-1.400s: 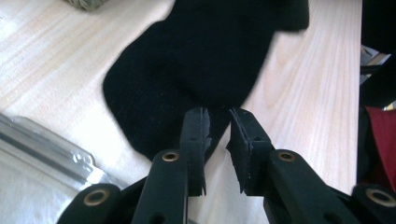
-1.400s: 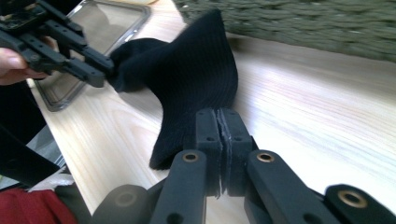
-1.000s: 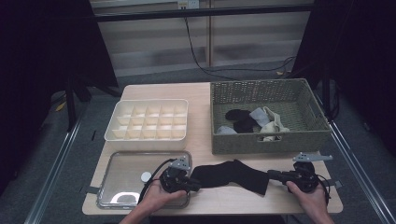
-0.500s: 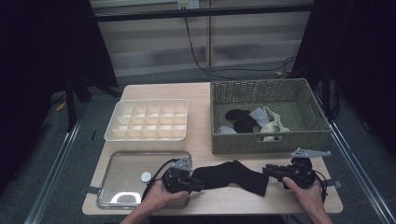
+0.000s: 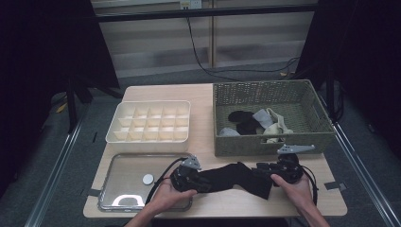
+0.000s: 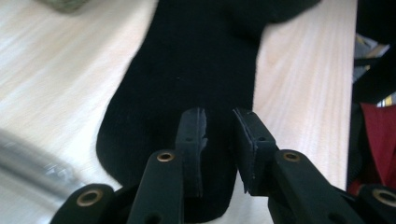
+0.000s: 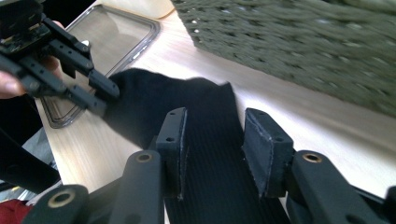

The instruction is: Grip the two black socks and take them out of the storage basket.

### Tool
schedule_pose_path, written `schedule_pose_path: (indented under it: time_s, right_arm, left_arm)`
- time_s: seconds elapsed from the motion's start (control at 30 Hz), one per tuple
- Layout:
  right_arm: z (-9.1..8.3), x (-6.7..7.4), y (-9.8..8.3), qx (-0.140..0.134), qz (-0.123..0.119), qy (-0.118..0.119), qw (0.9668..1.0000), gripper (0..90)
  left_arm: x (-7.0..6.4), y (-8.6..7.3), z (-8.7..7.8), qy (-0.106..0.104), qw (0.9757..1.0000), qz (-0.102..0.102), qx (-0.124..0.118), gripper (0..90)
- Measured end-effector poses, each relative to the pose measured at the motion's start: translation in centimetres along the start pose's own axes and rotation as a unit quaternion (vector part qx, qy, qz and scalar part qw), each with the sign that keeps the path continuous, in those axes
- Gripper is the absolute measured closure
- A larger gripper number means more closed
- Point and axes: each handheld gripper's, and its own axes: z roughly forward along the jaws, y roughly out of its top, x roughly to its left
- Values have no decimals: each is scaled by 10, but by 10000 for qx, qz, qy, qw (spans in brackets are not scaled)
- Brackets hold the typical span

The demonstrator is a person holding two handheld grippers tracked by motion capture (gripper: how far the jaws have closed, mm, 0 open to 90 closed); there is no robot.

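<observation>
Black knitted sock (image 5: 231, 176) lies flat on the desk (image 5: 208, 123) before the wicker basket (image 5: 269, 142), unfolded. Right claw (image 7: 212, 140) has just been opening, released; left claw (image 6: 219, 140) likewise straddles it ungripped.

The left tongs (image 6: 219, 140) point along a black sock (image 6: 196, 60) that lies flat on the light wooden tabletop (image 6: 56, 70). Their two black jaws stand a little apart above the near end of the sock, with the dark cloth visible between them.
</observation>
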Motion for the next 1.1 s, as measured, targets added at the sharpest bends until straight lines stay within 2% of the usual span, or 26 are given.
schedule_pose_path:
  time_s: [0.17, 0.23, 0.27, 0.3, 0.33, 0.53, 0.67, 0.7, 0.73, 0.77, 0.83, 0.87, 0.93, 0.97, 1.03, 1.07, 1.1]
  right_arm:
    - [13, 2, 15, 47, -92, 107, 9999, 590]
    - [21, 2, 19, 122, -103, 125, 9998, 589]
    - [25, 2, 20, 172, -95, 131, 9997, 588]
    - [29, 1, 22, 206, -112, 144, 9996, 593]
    - [32, 1, 23, 233, -97, 147, 9996, 594]
    - [43, -7, 29, 303, -6, 80, 9995, 656]
    - [44, -11, 26, 317, 25, -46, 9995, 672]
    - [44, -12, 26, 359, 38, -102, 9993, 672]
    - [44, -13, 25, 362, 78, -138, 9992, 672]
    - [44, -15, 23, 366, 109, -131, 9992, 672]
    - [45, -17, 22, 410, 122, -184, 9989, 672]
    - [46, -18, 21, 433, 123, -183, 9988, 673]
    - [48, -18, 21, 428, 149, -190, 9988, 673]
    - [49, -19, 21, 429, 140, -145, 9989, 674]
    - [50, -19, 22, 445, 168, -108, 9988, 675]
    - [50, -18, 22, 432, 180, -63, 9989, 682]
    - [49, -17, 23, 447, 162, -44, 9989, 686]
  left_arm:
    - [-2, 4, 4, -19, 10000, 23, 46, 725]
    - [-2, 5, 7, -129, 9999, -52, -40, 725]
    - [-2, 5, 8, -107, 9999, -100, -45, 726]
    - [-1, 5, 10, -238, 9995, -140, -133, 727]
    - [-2, 6, 11, -255, 9995, -144, -127, 729]
    - [-3, 6, 12, -225, 9996, -89, -136, 729]
    - [-4, 5, 9, -140, 9999, -55, -60, 726]
    - [-4, 4, 9, -158, 9998, -71, -82, 726]
    - [-3, 3, 10, -275, 9995, -69, -166, 727]
    - [-4, 3, 8, -170, 9998, -54, -52, 727]
    - [-3, 3, 8, -228, 9997, -64, -89, 726]
    - [-3, 4, 8, -223, 9997, -27, -67, 726]
    - [-4, 5, 9, -211, 9997, -82, -126, 716]
    - [-4, 7, 8, -122, 9999, -44, -32, 713]
    - [-5, 8, 9, -184, 9998, -33, -98, 710]
    - [-6, 10, 8, -102, 9999, 25, -73, 709]
    - [-5, 10, 8, -175, 9998, 17, -120, 709]
